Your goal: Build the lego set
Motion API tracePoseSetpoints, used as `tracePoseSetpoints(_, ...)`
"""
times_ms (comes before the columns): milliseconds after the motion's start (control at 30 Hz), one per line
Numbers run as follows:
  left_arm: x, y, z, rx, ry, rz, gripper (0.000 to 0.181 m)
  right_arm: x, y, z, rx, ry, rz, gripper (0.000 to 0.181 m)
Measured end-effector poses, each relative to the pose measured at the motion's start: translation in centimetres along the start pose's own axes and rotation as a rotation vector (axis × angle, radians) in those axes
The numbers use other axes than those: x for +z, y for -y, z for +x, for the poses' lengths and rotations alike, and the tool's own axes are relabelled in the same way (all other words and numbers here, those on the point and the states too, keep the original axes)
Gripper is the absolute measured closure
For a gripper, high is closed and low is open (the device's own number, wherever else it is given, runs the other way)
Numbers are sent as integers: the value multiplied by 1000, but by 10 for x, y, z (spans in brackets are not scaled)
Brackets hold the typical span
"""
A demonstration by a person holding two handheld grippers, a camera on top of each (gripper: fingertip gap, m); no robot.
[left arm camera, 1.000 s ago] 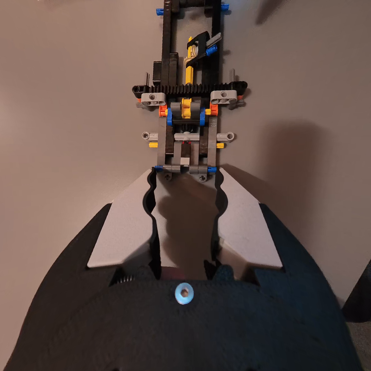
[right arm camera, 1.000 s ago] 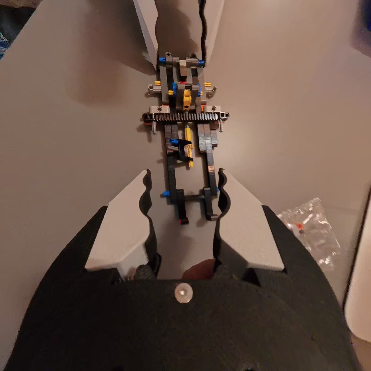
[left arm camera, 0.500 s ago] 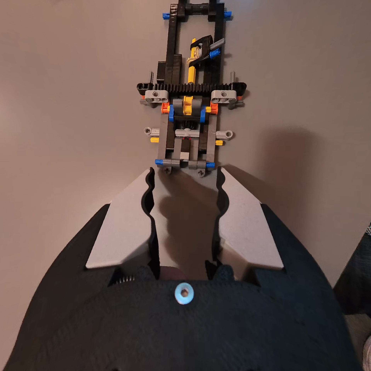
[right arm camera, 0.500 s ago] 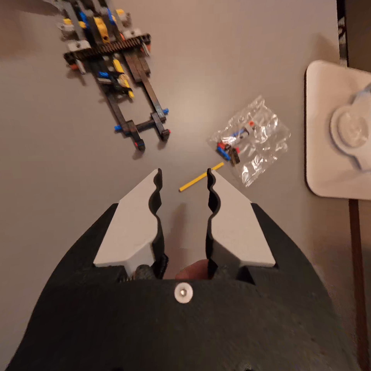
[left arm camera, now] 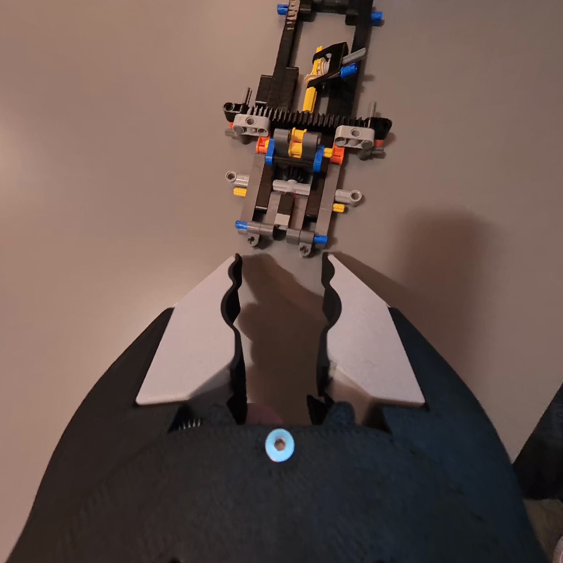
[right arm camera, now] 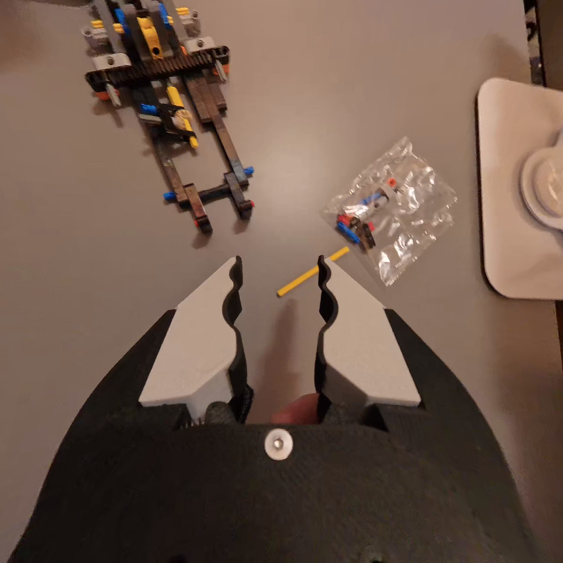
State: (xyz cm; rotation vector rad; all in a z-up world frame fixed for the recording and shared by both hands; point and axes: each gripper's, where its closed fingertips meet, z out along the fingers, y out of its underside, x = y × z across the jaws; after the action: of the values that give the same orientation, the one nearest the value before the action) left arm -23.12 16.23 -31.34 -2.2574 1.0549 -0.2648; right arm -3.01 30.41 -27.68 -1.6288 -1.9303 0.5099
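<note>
1. Looking along my left gripper [left arm camera: 280,259], I see its jaws spread apart with nothing between them, only bare table [left arm camera: 106,182].
2. Just ahead of those fingertips lies the lego chassis [left arm camera: 300,146], flat on the table, its grey end with blue pins nearest me and not touching the gripper.
3. A black toothed rack [left arm camera: 307,117] crosses the chassis, and a yellow axle piece sits beyond it between the long black beams.
4. My right gripper [right arm camera: 278,262] is likewise parted and holds nothing.
5. A loose yellow rod [right arm camera: 300,278] lies on the table at the tip of its right finger, which covers part of it; I cannot tell whether they touch.
6. Near the rod's far end rests a clear bag [right arm camera: 396,210] of small parts.
7. From this side the chassis [right arm camera: 170,100] sits up and to the left, well apart from the gripper.
8. A white tray-like object [right arm camera: 502,182] sits at the right edge.
</note>
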Motion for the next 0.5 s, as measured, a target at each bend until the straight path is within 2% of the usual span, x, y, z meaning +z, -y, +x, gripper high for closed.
tracePoseSetpoints(33, -1, -1, -1, -5, 3, -1, 129, -2, -5, 5, 23, -11, -13, 136)
tracePoseSetpoints(200, -4, -5, -2, -22, 15, 3, 126, 8, -28, 17, 121, -58, -75, 152)
tracePoseSetpoints(333, -4, -6, 1, -25, 14, 5, 125, 24, -34, 17, 175, -72, -104, 158)
tracePoseSetpoints(400, -5, -5, 3, -22, 16, 5, 125, 27, -33, 20, 190, -89, -98, 175)
tracePoseSetpoints(500, -5, -5, 6, -19, 14, 6, 125, 27, -33, 20, 192, -101, -85, 180)
